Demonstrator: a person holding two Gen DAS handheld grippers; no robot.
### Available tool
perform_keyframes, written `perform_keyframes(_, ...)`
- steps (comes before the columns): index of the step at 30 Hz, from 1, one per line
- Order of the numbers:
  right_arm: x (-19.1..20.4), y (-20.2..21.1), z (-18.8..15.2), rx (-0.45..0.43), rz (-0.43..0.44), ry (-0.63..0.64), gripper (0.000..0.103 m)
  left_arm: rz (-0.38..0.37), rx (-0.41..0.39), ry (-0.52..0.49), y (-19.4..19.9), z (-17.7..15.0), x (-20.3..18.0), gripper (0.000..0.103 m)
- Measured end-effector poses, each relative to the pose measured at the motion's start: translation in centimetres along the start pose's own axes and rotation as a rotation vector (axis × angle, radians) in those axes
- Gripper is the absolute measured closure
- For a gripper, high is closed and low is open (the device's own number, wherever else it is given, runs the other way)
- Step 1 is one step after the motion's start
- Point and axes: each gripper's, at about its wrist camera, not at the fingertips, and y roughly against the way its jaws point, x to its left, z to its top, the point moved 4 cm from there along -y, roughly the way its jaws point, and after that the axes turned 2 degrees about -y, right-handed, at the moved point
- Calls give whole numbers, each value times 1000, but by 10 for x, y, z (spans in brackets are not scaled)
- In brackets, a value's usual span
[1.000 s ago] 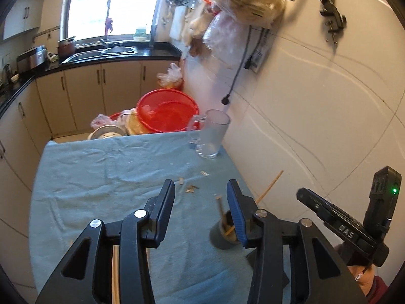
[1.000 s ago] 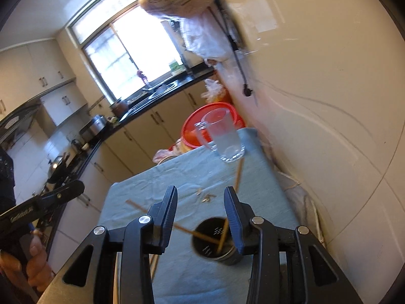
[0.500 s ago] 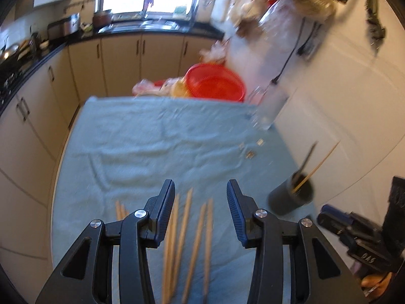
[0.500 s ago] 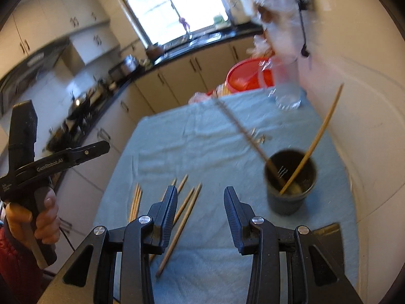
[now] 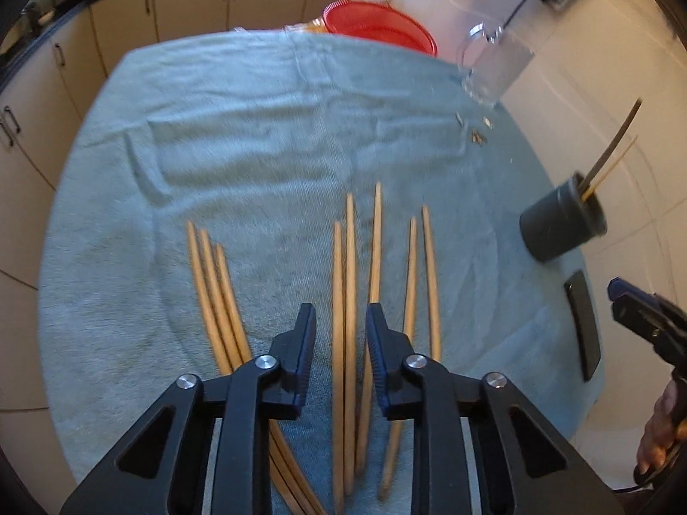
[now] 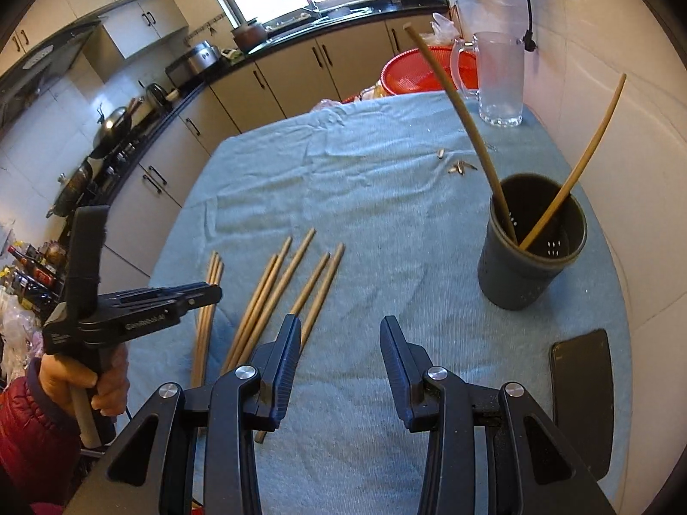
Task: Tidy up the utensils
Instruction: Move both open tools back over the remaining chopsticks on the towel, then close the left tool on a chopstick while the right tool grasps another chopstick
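Left gripper (image 5: 339, 334): jaws closing, two of the loose wooden chopsticks (image 5: 343, 300) between the pads, no contact visible yet. Right gripper (image 6: 339, 343): jaws spread, nothing between them, held above the blue-green cloth (image 6: 365, 197). Eight chopsticks lie on the cloth in three clusters. Dark grey perforated plastic holder cup (image 6: 530, 253) stands upright to the right with two more chopsticks leaning inside. Clear glass mug (image 6: 500, 81) at far edge.
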Motion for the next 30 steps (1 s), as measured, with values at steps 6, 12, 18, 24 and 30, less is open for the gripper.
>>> perform_keyframes(6, -1, -9, -9, 19, -26, -31, 62, -16, 68, -37, -26, -1, 1, 87)
perform_keyframes(12, -3, -13, -14, 25, -42, -62, 62, -13, 111, -85, -44, 4, -4, 88)
perform_keyframes(18, -3, -17, -15, 31, -56, -87, 62, -13, 123, -78, -55, 13, 4, 92)
perform_keyframes(24, 4, -42, -10, 86, -50, -107, 62, 0, 127, -81, -61, 29, 0, 93)
perform_keyframes(30, 11, -85, -2, 145, -73, -143, 61, -6, 120, -73, -58, 24, 4, 96)
